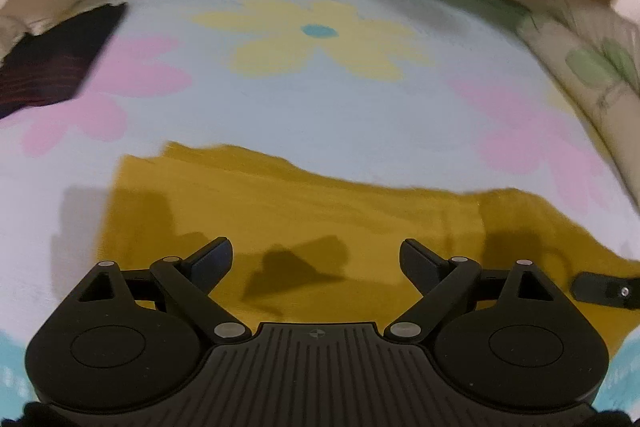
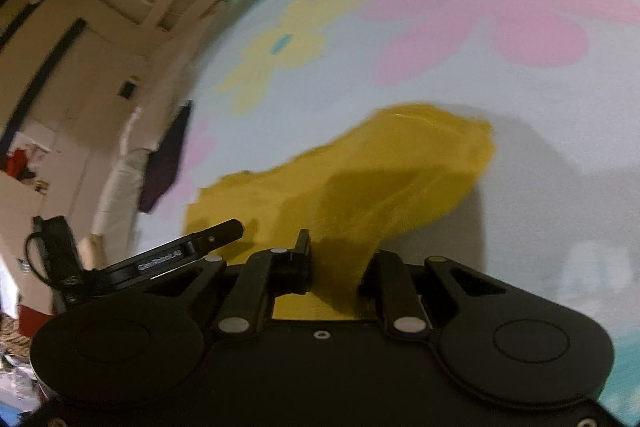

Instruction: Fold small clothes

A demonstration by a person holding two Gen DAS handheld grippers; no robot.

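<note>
A mustard-yellow small garment (image 1: 304, 199) lies spread on a pale blue flowered sheet (image 1: 320, 107). My left gripper (image 1: 316, 259) is open and empty, hovering just above the garment's near part. In the right wrist view my right gripper (image 2: 334, 263) is shut on a bunch of the same yellow garment (image 2: 380, 167) and holds that part lifted off the sheet, so the cloth rises in a fold. A tip of the right gripper shows at the right edge of the left wrist view (image 1: 604, 291). The left gripper shows at the left of the right wrist view (image 2: 188, 251).
A dark folded cloth with red stripes (image 1: 52, 67) lies at the far left of the sheet; it also shows in the right wrist view (image 2: 164, 163). A leaf-print pillow or bedding (image 1: 592, 67) lies along the right edge. Beige walls and furniture stand beyond the bed.
</note>
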